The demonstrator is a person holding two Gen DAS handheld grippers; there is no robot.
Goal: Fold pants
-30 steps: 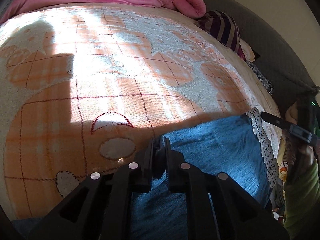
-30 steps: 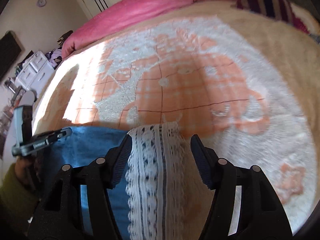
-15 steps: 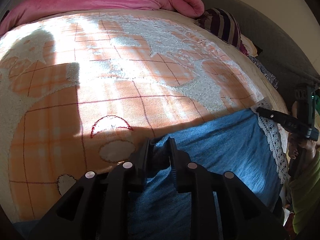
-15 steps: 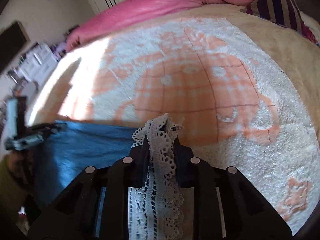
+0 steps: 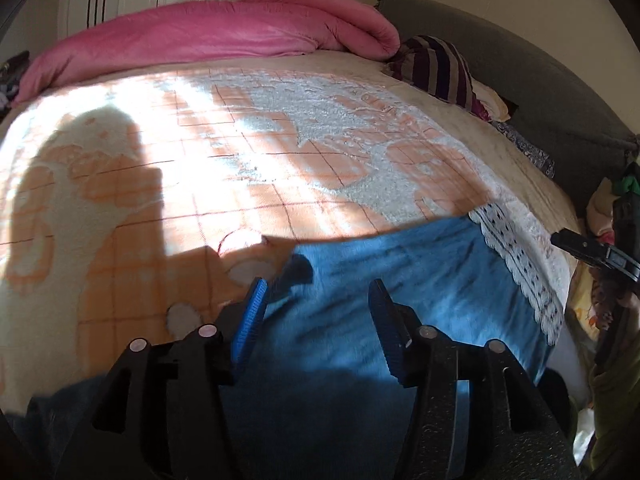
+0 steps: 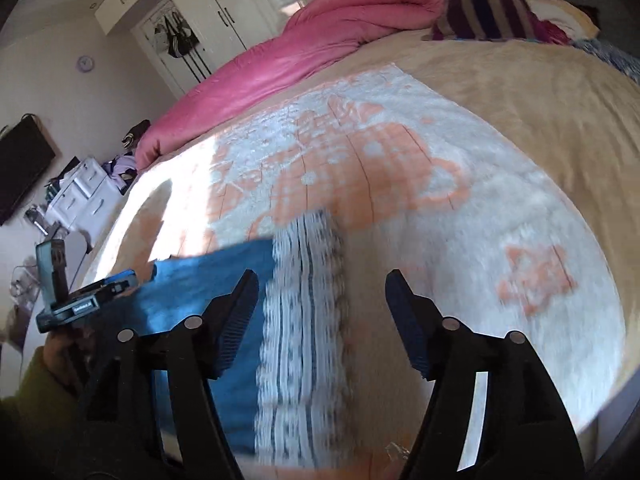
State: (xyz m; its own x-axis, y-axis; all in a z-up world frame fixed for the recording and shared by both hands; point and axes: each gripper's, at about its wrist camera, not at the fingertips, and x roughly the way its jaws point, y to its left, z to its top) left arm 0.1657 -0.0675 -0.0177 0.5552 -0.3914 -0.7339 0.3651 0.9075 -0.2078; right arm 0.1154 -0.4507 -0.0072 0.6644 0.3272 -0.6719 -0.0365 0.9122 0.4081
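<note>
Your left tongs (image 5: pixel 320 312) gape above the blue pants (image 5: pixel 400 280), their jaws having just been opening and gripping nothing; half a second ago they pinched the denim edge. Your right tongs (image 6: pixel 320 312) have likewise just been opening over the pants' lace hem (image 6: pixel 304 300), which they clamped a moment earlier and which now lies loose between the jaws. The pants lie flat on the near edge of the bed (image 5: pixel 240 160). Beyond them stretches the orange-and-white blanket (image 6: pixel 400 184), then the pink duvet (image 5: pixel 224 32). Only the right view shows the white drawers (image 6: pixel 80 196) left of the bed.
</note>
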